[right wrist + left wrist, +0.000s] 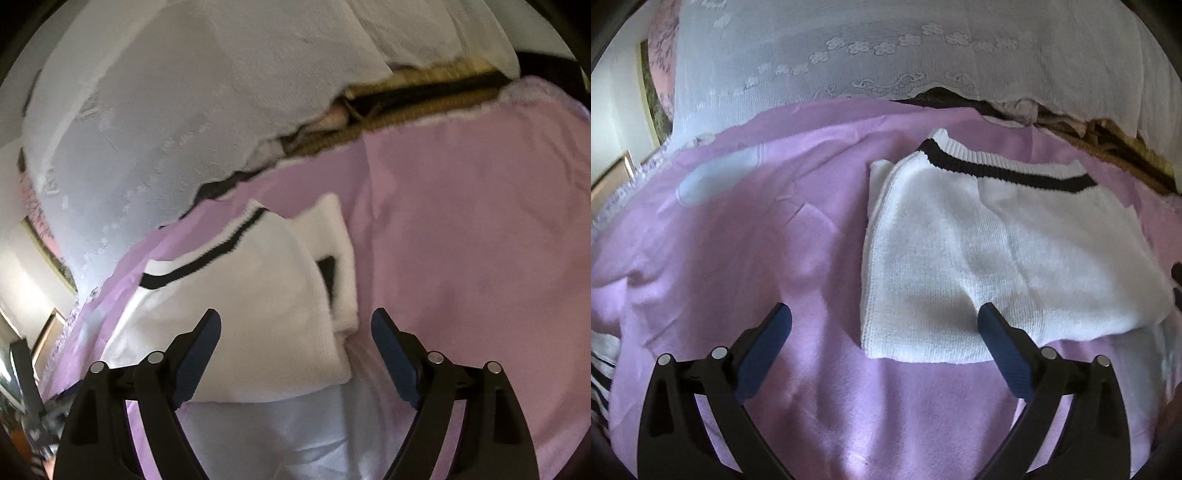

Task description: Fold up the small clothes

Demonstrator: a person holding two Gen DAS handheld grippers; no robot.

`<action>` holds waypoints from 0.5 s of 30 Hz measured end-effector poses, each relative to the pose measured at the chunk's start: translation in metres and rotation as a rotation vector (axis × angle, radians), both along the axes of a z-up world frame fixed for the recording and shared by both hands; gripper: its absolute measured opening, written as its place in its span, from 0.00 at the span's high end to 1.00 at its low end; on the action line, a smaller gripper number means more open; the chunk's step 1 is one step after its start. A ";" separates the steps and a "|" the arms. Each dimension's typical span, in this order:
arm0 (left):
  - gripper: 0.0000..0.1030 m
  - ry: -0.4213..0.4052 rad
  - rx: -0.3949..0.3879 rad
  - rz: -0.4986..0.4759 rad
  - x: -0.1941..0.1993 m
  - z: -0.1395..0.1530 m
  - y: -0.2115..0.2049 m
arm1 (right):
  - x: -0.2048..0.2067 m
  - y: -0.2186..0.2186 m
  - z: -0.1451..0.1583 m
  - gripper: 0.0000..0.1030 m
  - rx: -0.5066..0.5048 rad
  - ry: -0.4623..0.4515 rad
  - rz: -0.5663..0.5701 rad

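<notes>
- Left claw [884,319], seen from its own wrist camera: both black arms rise from the bottom edge, at about 7 and 5 o'clock, and spread wide.
- Its blue-padded fingertips [781,317] stand well apart, angled downward, with nothing gripped between the pads.
- Right claw [295,325], in its own wrist view: black arms likewise enter from 7 and 5 o'clock, jaws parted wide though slightly narrower than the left pair.
- Its blue pads [382,325] tilt down and forward, closed on nothing.
- Silver pivot pins show on each arm of both claws.
</notes>
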State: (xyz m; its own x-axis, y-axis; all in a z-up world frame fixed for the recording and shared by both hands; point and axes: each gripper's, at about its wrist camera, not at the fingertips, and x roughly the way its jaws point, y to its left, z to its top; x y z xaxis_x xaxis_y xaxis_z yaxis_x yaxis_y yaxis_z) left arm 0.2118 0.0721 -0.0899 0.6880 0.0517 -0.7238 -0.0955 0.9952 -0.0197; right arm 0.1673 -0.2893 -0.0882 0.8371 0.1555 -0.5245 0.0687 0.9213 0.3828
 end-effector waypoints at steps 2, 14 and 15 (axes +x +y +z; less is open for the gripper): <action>0.05 0.019 -0.027 0.004 0.004 -0.002 0.005 | 0.003 0.011 0.001 0.25 -0.044 0.010 0.045; 0.04 0.105 0.090 0.007 0.009 -0.019 -0.003 | 0.009 -0.005 -0.023 0.78 -0.046 0.233 -0.002; 0.04 0.101 0.092 0.008 0.008 -0.018 -0.003 | 0.008 -0.006 -0.024 0.78 -0.038 0.233 0.000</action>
State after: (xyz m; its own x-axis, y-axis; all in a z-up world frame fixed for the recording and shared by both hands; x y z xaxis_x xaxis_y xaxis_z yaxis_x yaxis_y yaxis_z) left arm 0.2201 0.0687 -0.1081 0.6115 0.1263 -0.7811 -0.1008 0.9916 0.0813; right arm 0.1753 -0.2953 -0.1121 0.6929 0.1320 -0.7088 0.1514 0.9346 0.3220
